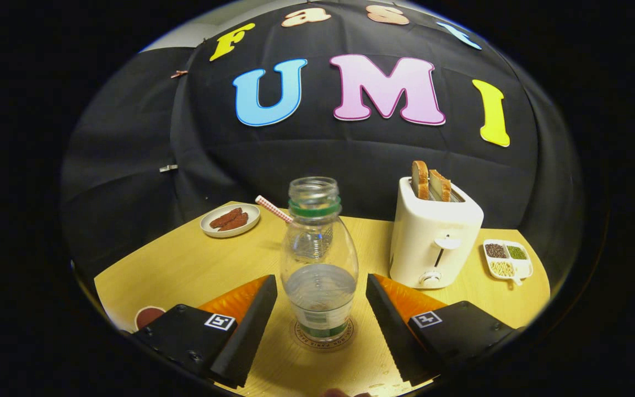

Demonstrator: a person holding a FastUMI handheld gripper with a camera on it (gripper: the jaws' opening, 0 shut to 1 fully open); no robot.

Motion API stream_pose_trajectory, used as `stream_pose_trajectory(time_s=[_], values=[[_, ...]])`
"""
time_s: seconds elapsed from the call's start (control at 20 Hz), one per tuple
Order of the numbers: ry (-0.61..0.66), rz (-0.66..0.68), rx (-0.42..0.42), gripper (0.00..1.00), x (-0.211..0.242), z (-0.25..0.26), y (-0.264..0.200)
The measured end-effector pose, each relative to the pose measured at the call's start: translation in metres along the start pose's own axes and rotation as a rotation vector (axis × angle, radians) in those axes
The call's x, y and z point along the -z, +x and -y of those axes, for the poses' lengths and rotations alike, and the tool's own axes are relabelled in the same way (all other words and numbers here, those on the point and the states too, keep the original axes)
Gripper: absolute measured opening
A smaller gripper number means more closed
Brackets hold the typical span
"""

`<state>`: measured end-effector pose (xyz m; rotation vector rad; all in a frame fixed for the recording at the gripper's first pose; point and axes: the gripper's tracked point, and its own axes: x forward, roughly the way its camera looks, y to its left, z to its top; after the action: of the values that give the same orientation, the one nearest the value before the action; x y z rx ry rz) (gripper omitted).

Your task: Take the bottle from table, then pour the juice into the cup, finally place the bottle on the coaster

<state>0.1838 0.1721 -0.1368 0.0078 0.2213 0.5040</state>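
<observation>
Gripper view: bottle [320, 259] stands upright and uncapped on the coaster [324, 337], part-full. A sideways brush from either finger could tip it and spill onto the desk [196, 264]. It sits between the jaws [321, 322], which are spread wide, touching neither side, holding nothing.

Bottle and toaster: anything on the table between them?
Nothing: bare tabletop between the bottle and the toaster in the gripper view. The hand-held gripper is open around the bottle.

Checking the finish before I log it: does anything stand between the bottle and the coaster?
Nothing visible does. The bottle stands upright on the coaster, between the open gripper's fingers, which do not touch it.
</observation>
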Motion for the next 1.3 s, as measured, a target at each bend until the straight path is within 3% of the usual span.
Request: stream_pose_trajectory(time_s=[0.35,0.8,1.1,1.3], values=[[-0.027,0.082,0.047,0.99,-0.057,0.004,-0.051],[-0.004,0.208,0.101,0.97,-0.148,0.031,-0.159],[-0.015,0.246,0.146,0.96,-0.16,0.044,-0.236],[0.011,0.233,0.187,0.97,-0.144,0.047,-0.268]])
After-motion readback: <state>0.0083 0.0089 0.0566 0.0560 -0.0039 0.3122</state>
